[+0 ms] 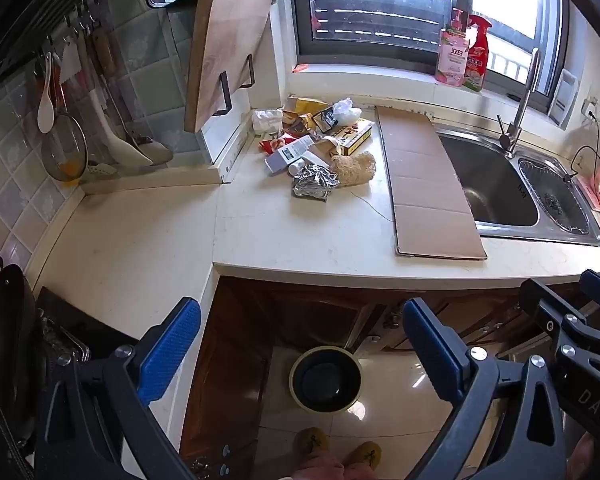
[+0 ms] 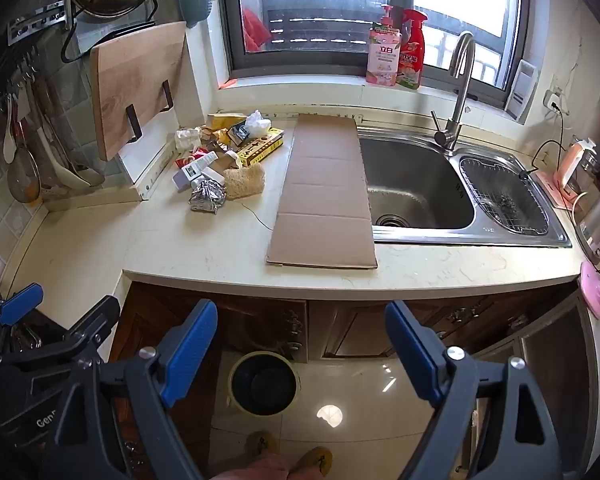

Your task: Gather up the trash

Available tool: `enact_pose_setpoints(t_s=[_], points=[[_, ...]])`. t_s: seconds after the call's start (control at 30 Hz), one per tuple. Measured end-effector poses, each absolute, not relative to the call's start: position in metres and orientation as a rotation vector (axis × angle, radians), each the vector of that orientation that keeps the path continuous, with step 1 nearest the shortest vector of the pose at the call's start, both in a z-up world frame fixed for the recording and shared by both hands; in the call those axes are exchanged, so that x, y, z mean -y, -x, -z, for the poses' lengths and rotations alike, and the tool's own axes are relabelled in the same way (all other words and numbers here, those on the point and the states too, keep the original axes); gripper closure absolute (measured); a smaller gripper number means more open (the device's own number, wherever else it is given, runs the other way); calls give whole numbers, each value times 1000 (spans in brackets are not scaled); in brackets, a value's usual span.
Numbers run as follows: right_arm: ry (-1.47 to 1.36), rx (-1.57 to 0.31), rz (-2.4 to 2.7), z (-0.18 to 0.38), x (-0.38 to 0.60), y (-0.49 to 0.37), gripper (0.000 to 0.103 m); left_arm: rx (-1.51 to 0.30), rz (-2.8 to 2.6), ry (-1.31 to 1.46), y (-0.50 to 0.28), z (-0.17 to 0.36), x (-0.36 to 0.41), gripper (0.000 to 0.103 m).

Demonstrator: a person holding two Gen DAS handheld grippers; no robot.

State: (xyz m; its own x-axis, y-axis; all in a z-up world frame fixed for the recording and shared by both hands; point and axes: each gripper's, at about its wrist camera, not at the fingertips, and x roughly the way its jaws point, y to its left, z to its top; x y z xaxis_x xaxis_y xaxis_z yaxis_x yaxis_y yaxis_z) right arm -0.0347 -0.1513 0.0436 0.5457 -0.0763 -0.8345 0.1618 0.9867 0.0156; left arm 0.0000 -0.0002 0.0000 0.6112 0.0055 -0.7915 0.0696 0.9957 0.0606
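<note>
A pile of trash point(image 1: 316, 140) point(image 2: 224, 156) lies at the back of the pale countertop: crumpled foil point(image 1: 314, 186) point(image 2: 207, 197), a yellow box point(image 1: 354, 136), a white tube, wrappers, a plastic bag and a fibrous scrubber point(image 2: 245, 182). A flat cardboard strip point(image 1: 428, 184) point(image 2: 326, 196) lies beside the sink. On the floor below stands a round bin point(image 1: 326, 378) point(image 2: 263, 383) with a dark liner. My left gripper point(image 1: 300, 346) hangs open over the floor in front of the counter, empty. My right gripper point(image 2: 302, 348) is open too, empty, above the bin.
A steel sink point(image 2: 416, 188) with faucet point(image 2: 456, 92) takes the counter's right side. A wooden cutting board point(image 1: 224, 56) leans at the back left, utensils hang on the tiled wall. A wok point(image 1: 4, 336) sits at the left. Slippered feet point(image 2: 288, 456) stand on the tiled floor.
</note>
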Motion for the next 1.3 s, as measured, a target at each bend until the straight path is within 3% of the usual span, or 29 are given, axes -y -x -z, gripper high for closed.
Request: enact_pose_setpoints(t_s=[1.3], points=[[-101, -999, 135, -34, 150, 40, 16, -950, 32, -73, 8, 6, 0, 9]])
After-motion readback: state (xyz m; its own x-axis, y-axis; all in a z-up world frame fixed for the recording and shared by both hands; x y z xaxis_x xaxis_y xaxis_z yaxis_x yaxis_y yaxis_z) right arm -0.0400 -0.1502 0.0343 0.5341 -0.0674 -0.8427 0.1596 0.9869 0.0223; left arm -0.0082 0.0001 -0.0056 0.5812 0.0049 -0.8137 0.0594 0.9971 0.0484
